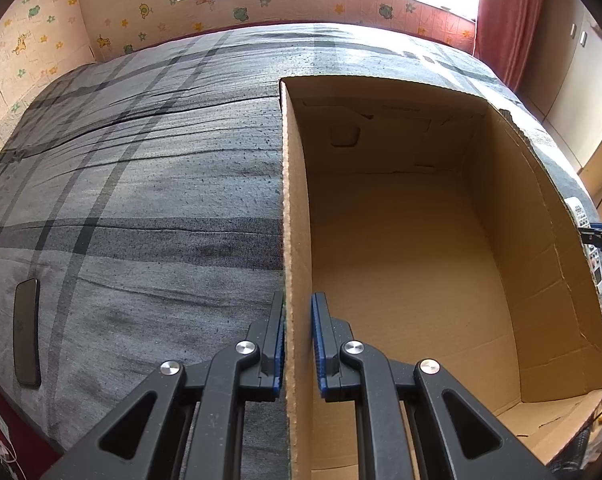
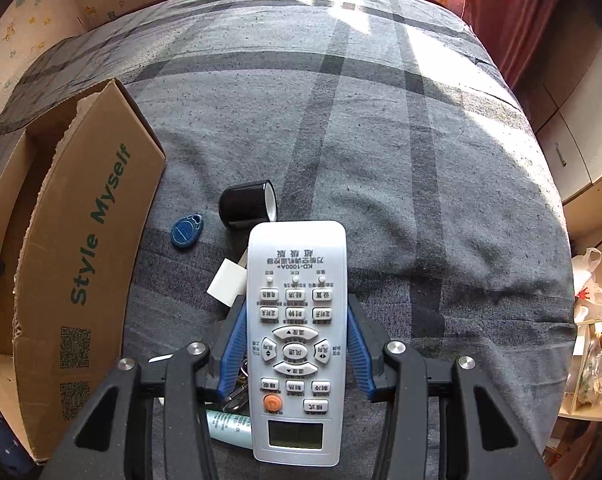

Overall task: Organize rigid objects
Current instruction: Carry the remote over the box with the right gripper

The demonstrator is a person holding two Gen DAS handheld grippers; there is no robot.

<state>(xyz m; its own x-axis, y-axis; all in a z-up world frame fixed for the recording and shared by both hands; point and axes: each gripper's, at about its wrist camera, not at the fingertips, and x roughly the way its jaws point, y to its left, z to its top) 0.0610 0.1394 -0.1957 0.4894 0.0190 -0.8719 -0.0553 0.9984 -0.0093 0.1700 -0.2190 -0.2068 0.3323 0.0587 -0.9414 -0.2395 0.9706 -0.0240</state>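
Box wall sits clenched in my left tongs, interior bare ahead of them. Right view: my right tongs grasp the remote by its sides, above the bed. Pickup step; next I judge it must cross leftward over the wall, then release.
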